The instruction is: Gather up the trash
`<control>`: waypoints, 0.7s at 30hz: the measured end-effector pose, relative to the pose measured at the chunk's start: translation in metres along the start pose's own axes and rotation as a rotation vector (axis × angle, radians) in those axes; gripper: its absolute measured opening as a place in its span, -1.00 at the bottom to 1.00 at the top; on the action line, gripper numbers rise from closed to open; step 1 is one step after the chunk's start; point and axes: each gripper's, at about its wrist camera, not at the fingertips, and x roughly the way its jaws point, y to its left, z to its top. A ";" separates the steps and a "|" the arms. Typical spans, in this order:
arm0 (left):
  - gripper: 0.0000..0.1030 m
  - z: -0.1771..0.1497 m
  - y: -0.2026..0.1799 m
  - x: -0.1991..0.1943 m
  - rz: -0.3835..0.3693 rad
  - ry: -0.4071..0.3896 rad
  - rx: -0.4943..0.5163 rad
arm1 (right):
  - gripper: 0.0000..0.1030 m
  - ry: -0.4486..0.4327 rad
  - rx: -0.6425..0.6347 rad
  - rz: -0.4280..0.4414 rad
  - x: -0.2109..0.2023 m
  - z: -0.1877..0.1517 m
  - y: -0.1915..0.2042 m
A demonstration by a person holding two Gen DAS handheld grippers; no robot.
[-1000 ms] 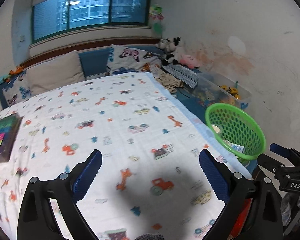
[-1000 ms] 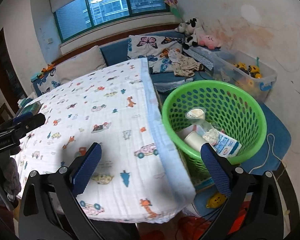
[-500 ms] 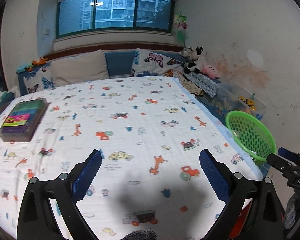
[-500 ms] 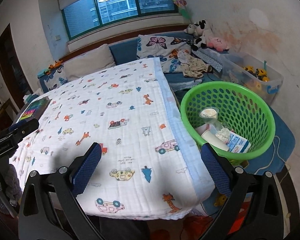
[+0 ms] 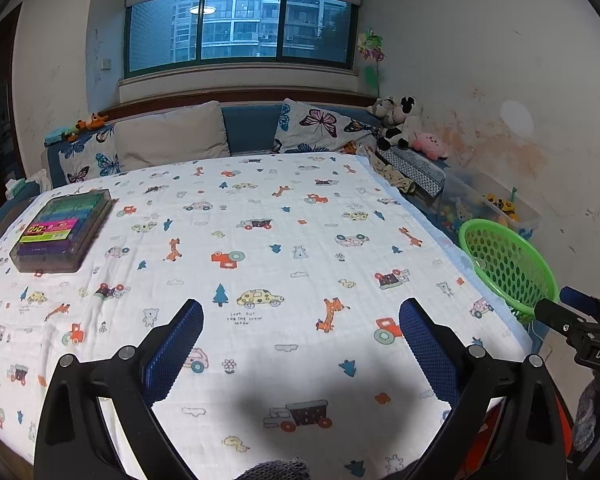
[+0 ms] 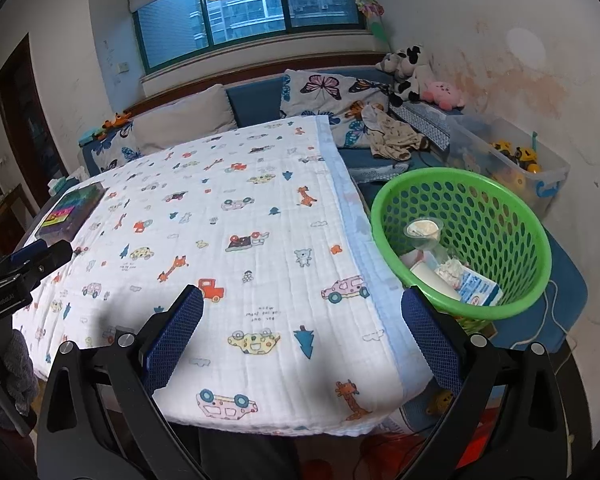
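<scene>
A green perforated basket (image 6: 496,216) stands to the right of the table, also seen in the left wrist view (image 5: 512,264). It holds trash: a clear lidded cup (image 6: 422,229), a white roll (image 6: 432,276), crumpled paper (image 6: 452,269) and a blue-white packet (image 6: 480,290). My left gripper (image 5: 300,316) is open and empty above the near part of the patterned cloth (image 5: 260,248). My right gripper (image 6: 302,304) is open and empty above the cloth's near right corner, left of the basket.
A dark box of coloured items (image 5: 62,230) lies on the table's far left. Pillows (image 5: 172,136) and plush toys (image 5: 396,120) line the bench behind. A clear bin of toys (image 6: 508,160) stands behind the basket by the wall.
Both grippers have pulled back and risen from the table and basket; more of the table now shows. Both stay open and empty.
</scene>
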 end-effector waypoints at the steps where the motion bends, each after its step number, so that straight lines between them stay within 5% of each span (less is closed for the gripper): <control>1: 0.85 -0.001 0.000 -0.001 0.000 0.000 0.000 | 0.91 -0.002 -0.002 0.001 -0.001 0.000 0.001; 21: 0.85 -0.011 0.008 -0.006 0.016 0.006 -0.008 | 0.91 -0.006 -0.051 -0.006 -0.001 0.000 0.015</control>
